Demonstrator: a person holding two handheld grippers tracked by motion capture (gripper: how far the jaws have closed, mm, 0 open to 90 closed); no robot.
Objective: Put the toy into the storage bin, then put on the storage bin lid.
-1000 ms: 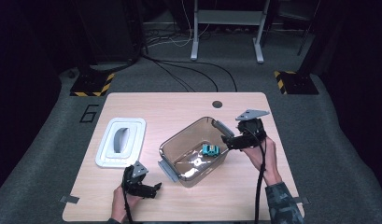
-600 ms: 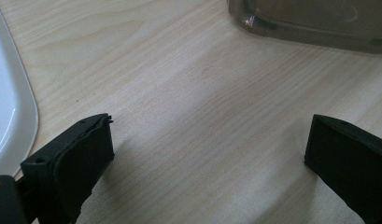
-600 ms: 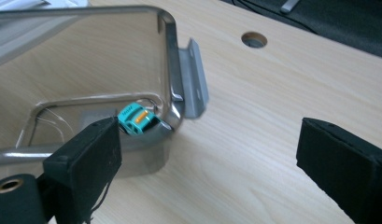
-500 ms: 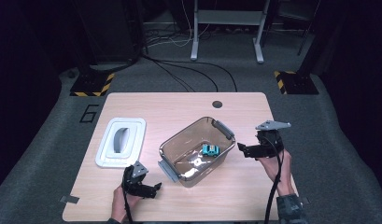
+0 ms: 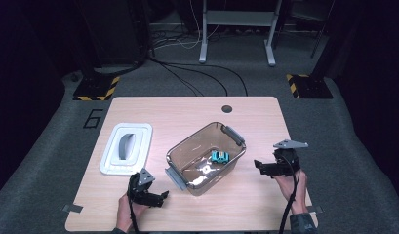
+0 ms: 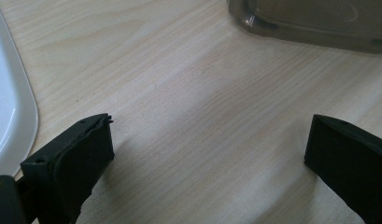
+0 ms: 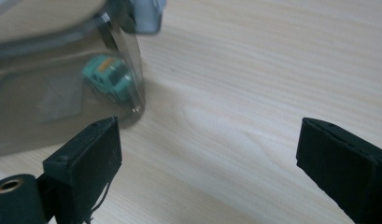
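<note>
A clear plastic bin (image 5: 187, 151) with grey handles stands mid-table, and a small teal toy car (image 5: 220, 156) lies inside it. Through the bin's wall (image 7: 48, 84) the car (image 7: 109, 77) shows in the right gripper view. My right gripper (image 5: 258, 165) is low over the table just right of the bin, open, with bare wood between its jaws. My left gripper (image 5: 163, 196) rests near the front edge, left of the bin's near corner (image 6: 291, 23), open and empty.
The bin's white lid (image 5: 126, 147) lies flat on the table's left side, its edge (image 6: 11, 107) close beside my left gripper. A round cable hole (image 5: 227, 108) sits at the table's back. Cables and stands are on the floor beyond.
My right gripper has drawn away from over the bin, moving right and down to the table beside it. The car stays in the bin. The left gripper has kept still.
</note>
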